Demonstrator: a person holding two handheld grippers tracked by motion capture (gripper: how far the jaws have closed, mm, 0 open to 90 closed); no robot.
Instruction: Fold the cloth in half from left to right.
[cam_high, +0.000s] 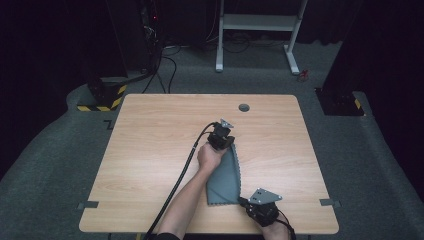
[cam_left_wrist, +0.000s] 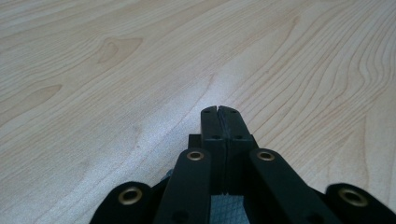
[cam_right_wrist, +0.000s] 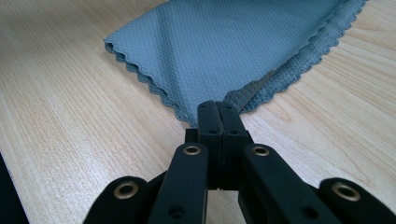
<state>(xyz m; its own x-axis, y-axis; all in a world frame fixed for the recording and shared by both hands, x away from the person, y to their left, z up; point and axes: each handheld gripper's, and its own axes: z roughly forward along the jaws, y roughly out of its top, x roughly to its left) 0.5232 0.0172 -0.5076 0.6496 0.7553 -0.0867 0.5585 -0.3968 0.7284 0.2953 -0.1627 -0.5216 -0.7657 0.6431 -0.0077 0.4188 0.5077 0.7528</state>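
Observation:
A grey waffle-weave cloth (cam_high: 225, 177) lies folded into a long wedge on the wooden table (cam_high: 150, 150), right of centre toward the front. My left gripper (cam_high: 223, 136) is at the cloth's far narrow end, jaws shut; in the left gripper view a bit of the cloth (cam_left_wrist: 226, 210) shows under the closed left gripper (cam_left_wrist: 218, 112). At the near right corner, my right gripper (cam_high: 242, 201) is shut. In the right gripper view the right gripper (cam_right_wrist: 218, 108) pinches the scalloped corner, and the cloth (cam_right_wrist: 224, 46) spreads away ahead.
A round cable hole (cam_high: 243, 107) sits near the table's far edge. Beyond the table stand a white frame (cam_high: 255, 30), a black stand with yellow-black tape (cam_high: 100, 97) and a black base (cam_high: 340, 100). Bare wood spreads left of the cloth.

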